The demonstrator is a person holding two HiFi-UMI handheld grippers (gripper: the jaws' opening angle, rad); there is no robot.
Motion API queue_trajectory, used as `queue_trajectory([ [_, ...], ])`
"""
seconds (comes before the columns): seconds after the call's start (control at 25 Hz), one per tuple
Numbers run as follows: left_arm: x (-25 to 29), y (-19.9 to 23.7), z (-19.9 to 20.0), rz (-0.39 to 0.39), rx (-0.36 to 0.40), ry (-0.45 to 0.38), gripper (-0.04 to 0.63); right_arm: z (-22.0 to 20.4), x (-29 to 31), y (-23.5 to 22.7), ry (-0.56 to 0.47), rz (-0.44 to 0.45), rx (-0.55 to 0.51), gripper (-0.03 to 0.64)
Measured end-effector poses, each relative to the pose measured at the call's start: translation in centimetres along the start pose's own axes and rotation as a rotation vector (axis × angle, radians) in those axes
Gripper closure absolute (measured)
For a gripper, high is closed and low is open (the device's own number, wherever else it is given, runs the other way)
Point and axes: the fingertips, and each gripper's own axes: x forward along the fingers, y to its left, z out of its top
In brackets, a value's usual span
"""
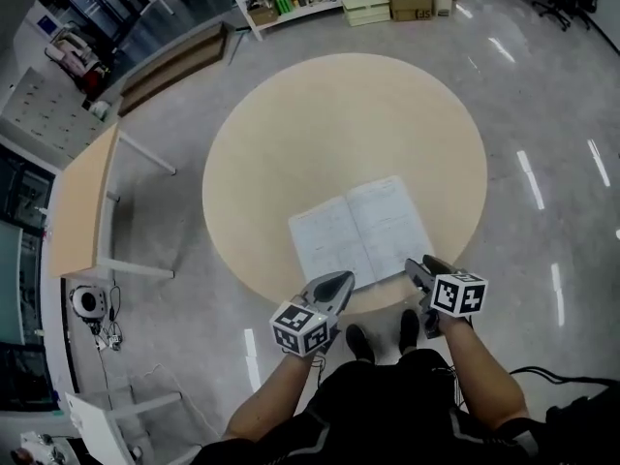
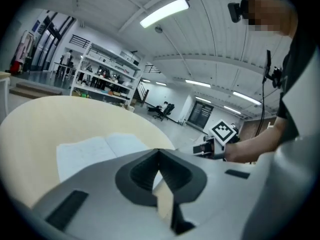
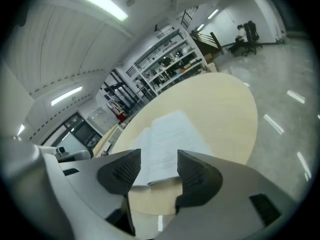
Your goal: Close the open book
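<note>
At the far left, a rectangular wooden table [image 1: 82, 201] is seen beside the round table [image 1: 339, 105]. The left gripper [image 1: 334, 281] is held at the round table's near edge, its jaws closed tip to tip with nothing between them. The open book [image 1: 360, 231] is laid flat on the near half of the round table, pages up, just beyond both grippers. The right gripper [image 1: 423, 267] is held near the book's near right corner, its jaws spread wide and empty.

The open book [image 1: 360, 231] has matt white paper pages; the desk [image 1: 291, 134] is smooth pale wood; the floor [image 1: 542, 114] is glossy grey.
</note>
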Motion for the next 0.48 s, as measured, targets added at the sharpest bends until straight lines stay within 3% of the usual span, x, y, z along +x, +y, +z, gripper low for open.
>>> queue_trajectory([
  [0.16,1.4,-0.8,-3.8,0.009,-0.025,0.089,0.597,-3.7,0.2,-1.4,0.044,-0.002,0.142,0.404],
  [0.32,2.6,-0.2,-6.8,0.026,0.004,0.175,0.597,-6.0,1.5,-1.7,0.08,0.011,0.193,0.403],
  [0.48,3.0,0.1,-7.6,0.022,0.003,0.198,0.597,-6.6,2.4,-1.3,0.085,0.037,0.269,0.403],
])
